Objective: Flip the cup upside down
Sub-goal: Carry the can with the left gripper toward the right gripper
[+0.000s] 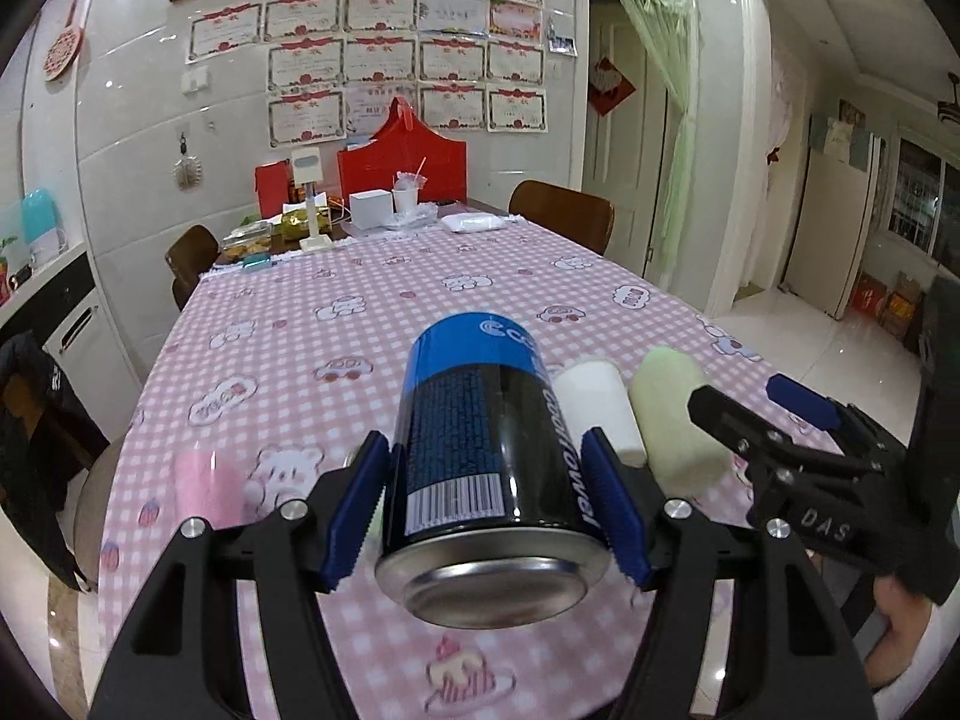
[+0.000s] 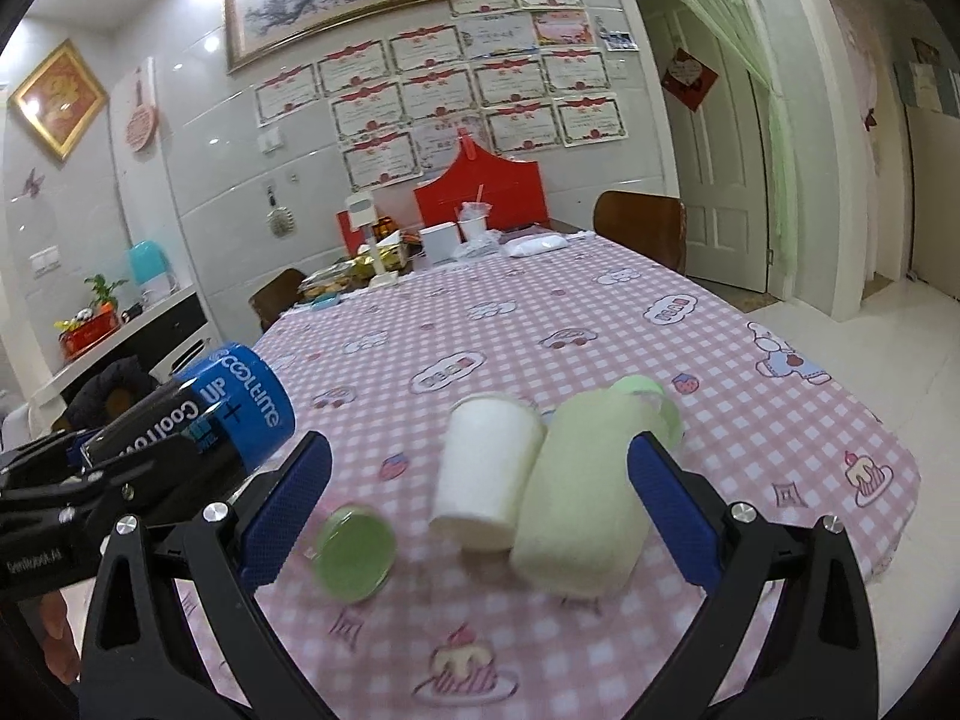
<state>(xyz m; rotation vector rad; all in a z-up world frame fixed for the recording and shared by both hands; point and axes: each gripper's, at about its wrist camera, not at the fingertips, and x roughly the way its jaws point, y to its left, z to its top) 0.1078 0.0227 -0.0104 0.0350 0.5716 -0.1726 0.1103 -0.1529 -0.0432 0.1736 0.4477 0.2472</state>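
My left gripper (image 1: pixel 486 510) is shut on a black and blue can-shaped cup (image 1: pixel 480 450), held tilted above the table with its metal base toward the camera; it also shows in the right wrist view (image 2: pixel 198 420). A white cup (image 2: pixel 486 474) and a pale green cup (image 2: pixel 588 492) lie on their sides, side by side, on the pink checked tablecloth (image 2: pixel 540 330). A small green cup (image 2: pixel 354 552) lies nearer, its round end facing me. My right gripper (image 2: pixel 480 498) is open and empty, its jaws spread wide above these cups. A pink cup (image 1: pixel 207 483) stands at the left.
The far end of the table holds a red box (image 1: pixel 402 162), a white box (image 1: pixel 371 208), a white drink cup (image 1: pixel 406 198), food containers and a lamp. Brown chairs (image 1: pixel 561 213) stand around the table. The table's right edge drops to a tiled floor.
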